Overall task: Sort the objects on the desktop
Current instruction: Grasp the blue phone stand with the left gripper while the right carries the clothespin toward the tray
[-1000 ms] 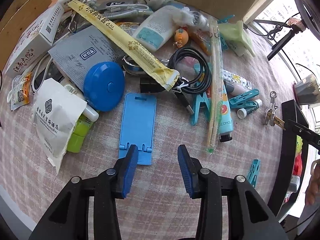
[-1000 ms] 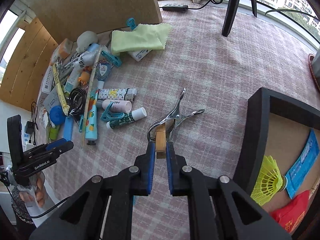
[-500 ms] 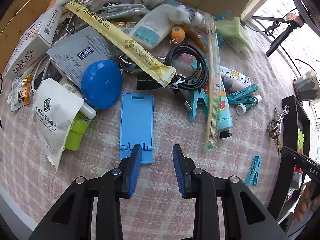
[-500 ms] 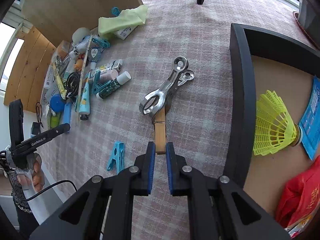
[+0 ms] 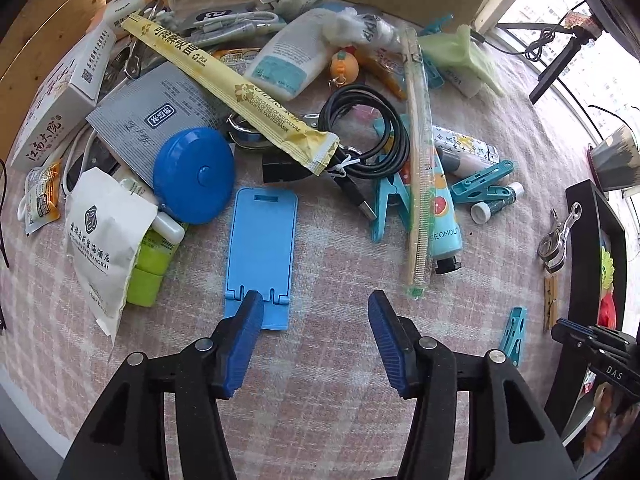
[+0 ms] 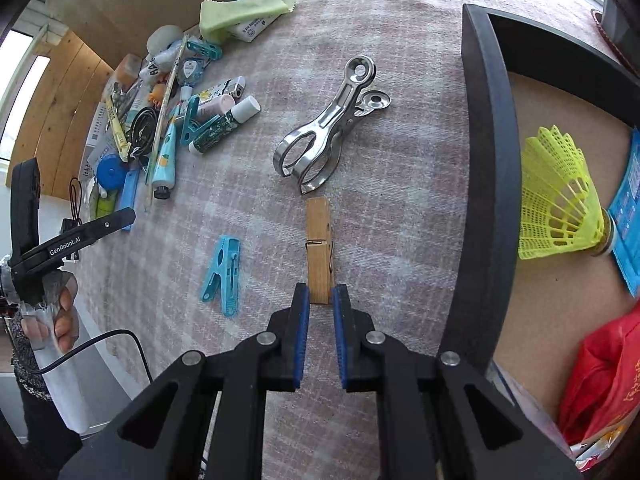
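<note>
My right gripper (image 6: 320, 300) has its jaws slightly apart around the near end of a wooden clothespin (image 6: 319, 248), which lies flat on the pink checked cloth; the grip looks loosened. A steel clip (image 6: 328, 128) lies just beyond the pin, apart from it. My left gripper (image 5: 312, 312) is open and empty above the cloth, its left finger over the near end of a blue phone stand (image 5: 260, 252). The pin (image 5: 550, 296) and steel clip (image 5: 558, 236) also show at the right in the left wrist view.
A black tray (image 6: 486, 160) at the right holds a yellow shuttlecock (image 6: 560, 200), a blue packet and a red bag. A teal peg (image 6: 224, 272) lies left of the pin. A heap of tubes, cable (image 5: 368, 136), blue tape measure (image 5: 194, 176) and boxes fills the far cloth.
My right gripper set the wooden pin and steel clip down beside the tray and loosened; the clip now lies apart from the pin. My left gripper narrowed, then opened wide.
</note>
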Action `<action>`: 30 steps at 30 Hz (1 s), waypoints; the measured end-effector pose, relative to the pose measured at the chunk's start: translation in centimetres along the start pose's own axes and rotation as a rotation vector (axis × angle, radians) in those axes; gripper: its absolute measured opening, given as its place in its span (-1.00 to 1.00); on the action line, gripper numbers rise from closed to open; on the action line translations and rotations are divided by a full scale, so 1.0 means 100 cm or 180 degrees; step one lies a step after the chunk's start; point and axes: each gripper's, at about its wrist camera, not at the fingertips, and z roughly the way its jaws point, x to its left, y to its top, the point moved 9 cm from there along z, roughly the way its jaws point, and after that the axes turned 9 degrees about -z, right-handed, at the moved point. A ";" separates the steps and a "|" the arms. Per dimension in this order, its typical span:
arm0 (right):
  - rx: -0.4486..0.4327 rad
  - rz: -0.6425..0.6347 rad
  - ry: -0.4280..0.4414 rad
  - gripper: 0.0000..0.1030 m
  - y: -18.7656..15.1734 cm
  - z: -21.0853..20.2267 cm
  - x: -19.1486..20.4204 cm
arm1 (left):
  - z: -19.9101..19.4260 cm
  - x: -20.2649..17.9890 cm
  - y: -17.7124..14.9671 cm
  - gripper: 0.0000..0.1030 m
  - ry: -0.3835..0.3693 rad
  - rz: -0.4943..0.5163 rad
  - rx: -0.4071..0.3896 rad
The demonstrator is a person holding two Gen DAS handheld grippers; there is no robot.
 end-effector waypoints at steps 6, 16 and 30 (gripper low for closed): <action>0.0047 -0.0142 -0.0188 -0.64 0.018 0.002 0.001 | -0.006 0.014 0.006 0.10 0.0016 -0.0105 -0.0079; 0.0102 -0.0390 -0.0495 -0.66 0.018 0.015 0.008 | 0.013 0.017 0.006 0.04 0.0296 0.0056 -0.0123; -0.0459 0.0132 -0.0170 -0.75 -0.013 -0.048 -0.019 | -0.006 -0.006 -0.032 -0.34 -0.0071 0.0042 -0.0195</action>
